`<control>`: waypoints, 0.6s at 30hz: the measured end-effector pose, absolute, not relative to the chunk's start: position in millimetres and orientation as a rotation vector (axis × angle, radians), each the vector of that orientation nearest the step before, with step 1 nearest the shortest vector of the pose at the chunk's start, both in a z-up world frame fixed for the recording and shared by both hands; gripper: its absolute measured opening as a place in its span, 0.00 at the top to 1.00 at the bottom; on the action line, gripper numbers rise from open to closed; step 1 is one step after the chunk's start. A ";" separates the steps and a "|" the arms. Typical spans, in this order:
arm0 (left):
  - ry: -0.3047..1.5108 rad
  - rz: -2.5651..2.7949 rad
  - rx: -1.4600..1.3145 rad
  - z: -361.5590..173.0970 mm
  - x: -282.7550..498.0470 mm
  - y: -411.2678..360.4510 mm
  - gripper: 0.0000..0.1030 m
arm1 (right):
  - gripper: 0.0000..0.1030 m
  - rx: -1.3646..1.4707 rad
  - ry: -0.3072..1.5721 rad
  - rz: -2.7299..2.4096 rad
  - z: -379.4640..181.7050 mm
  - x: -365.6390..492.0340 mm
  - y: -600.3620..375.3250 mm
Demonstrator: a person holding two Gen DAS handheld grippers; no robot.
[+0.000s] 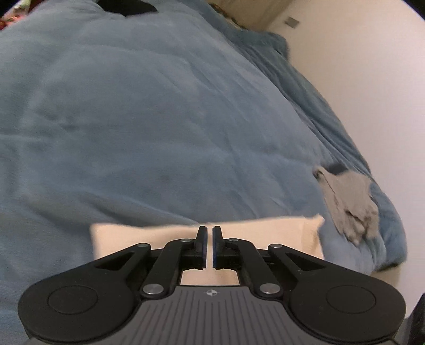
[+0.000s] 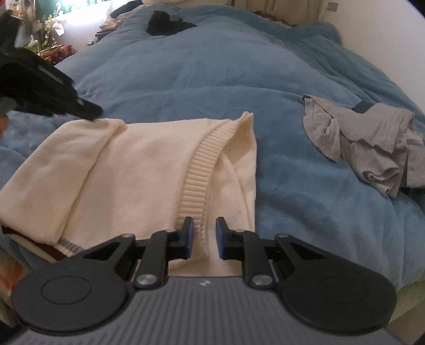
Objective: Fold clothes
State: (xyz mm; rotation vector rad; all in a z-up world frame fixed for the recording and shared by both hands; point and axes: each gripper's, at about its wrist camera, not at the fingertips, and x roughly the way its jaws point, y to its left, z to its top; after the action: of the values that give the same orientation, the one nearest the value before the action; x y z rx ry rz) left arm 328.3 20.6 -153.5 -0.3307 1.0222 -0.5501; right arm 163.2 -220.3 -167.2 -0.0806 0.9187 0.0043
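Observation:
A cream garment [image 2: 132,172] lies partly folded on the blue blanket [image 2: 212,79], with a ribbed band [image 2: 202,164] running toward me. My right gripper [image 2: 203,225] stands over the near end of that band, jaws a little apart, with the ribbed fold between them and a gap at the right pad. In the right wrist view my left gripper [image 2: 90,110] reaches in from the left to the garment's far left corner. In its own view the left gripper [image 1: 209,231] is shut at the far edge of the cream garment [image 1: 265,233], pinching it.
A crumpled grey garment [image 2: 372,138] lies on the blanket to the right, also visible as the grey garment [image 1: 348,201]. A black garment [image 2: 164,25] sits far back. A white wall [image 1: 372,79] borders the bed's right side; cluttered items [image 2: 47,39] stand at far left.

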 end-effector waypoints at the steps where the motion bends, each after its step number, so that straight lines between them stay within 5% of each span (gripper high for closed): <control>1: 1.024 -0.528 -0.324 -152.9 330.2 26.4 0.98 | 0.82 -0.082 0.921 0.003 -168.0 164.0 -219.9; 18: 1.057 -0.489 -0.263 -160.6 313.6 62.2 0.98 | 0.82 -0.090 0.923 0.007 -171.2 167.0 -219.5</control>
State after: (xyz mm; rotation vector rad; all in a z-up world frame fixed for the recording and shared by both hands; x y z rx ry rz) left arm 313.6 62.2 -160.6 -0.2627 1.0566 -0.4886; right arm 167.0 -219.5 -171.2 -0.0898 0.9229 0.0069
